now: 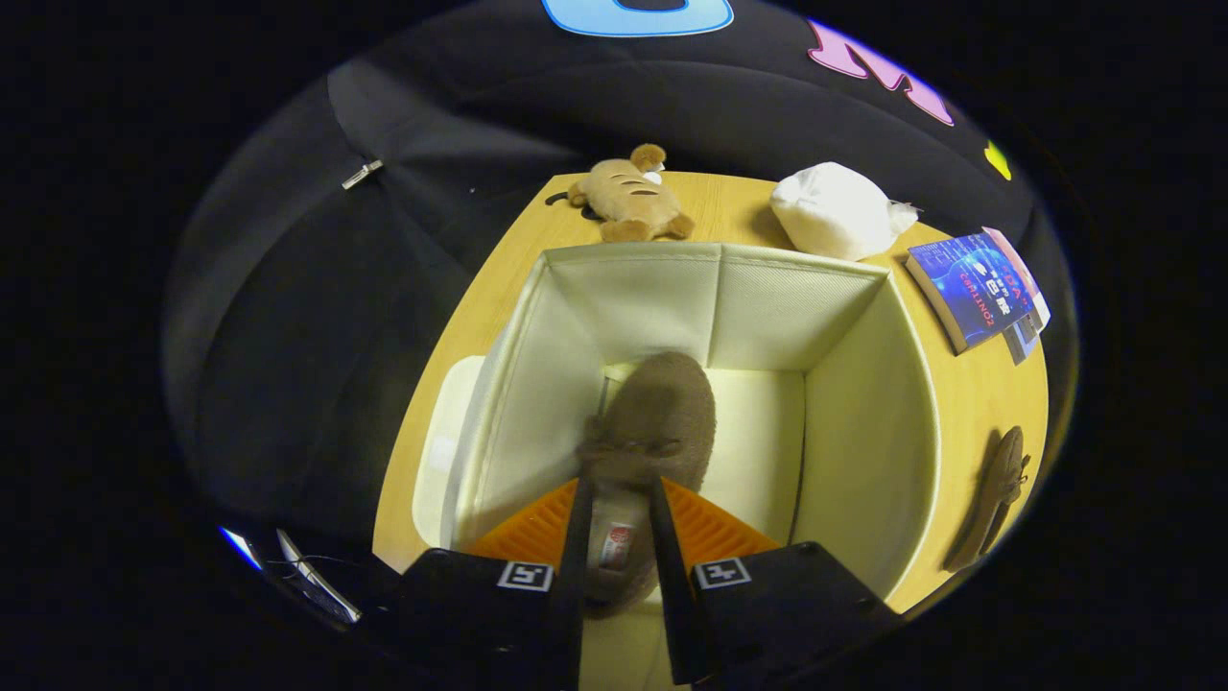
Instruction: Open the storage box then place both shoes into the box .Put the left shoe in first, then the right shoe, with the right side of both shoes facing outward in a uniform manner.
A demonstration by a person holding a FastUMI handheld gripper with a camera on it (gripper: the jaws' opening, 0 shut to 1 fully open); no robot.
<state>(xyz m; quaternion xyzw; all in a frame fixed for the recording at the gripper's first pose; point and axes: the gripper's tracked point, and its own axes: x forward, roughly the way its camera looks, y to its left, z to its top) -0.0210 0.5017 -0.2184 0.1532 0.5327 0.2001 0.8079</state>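
- Light wood-grain table point(969, 403): carries every item below; its far corner meets the black cloth booth wall.
- Cream fabric storage box with square, stitched walls point(863, 422): open at the top, standing in the middle of the table, pale floor showing inside. A cream flat panel point(443, 451), perhaps the lid, lies against the outside of its left wall; which it is cannot be told for certain.
- Hand-held gripper point(619, 509): poised over the near edge of the box, its two fingers drawn narrow and pressing on either side of the heel end of a shoe.
- Brown fuzzy slipper-style shoe with a small bow on its upper point(662, 413): held between the fingers, toe pointing away, inside the box towards the left half of the floor. Whether the sole touches the floor cannot be told.
- White soft pouch or cushion point(835, 211): on the table just beyond the far right corner of the box.
- Blue-covered book point(974, 288): on the table right of the box, lying on other thin booklets.
- Tan plush animal toy with dark stripes point(631, 197): on the table beyond the far left corner of the box, near the table's far edge.
- Second brown fuzzy shoe point(993, 494): on the table outside the right wall of the box, well apart from the gripper.
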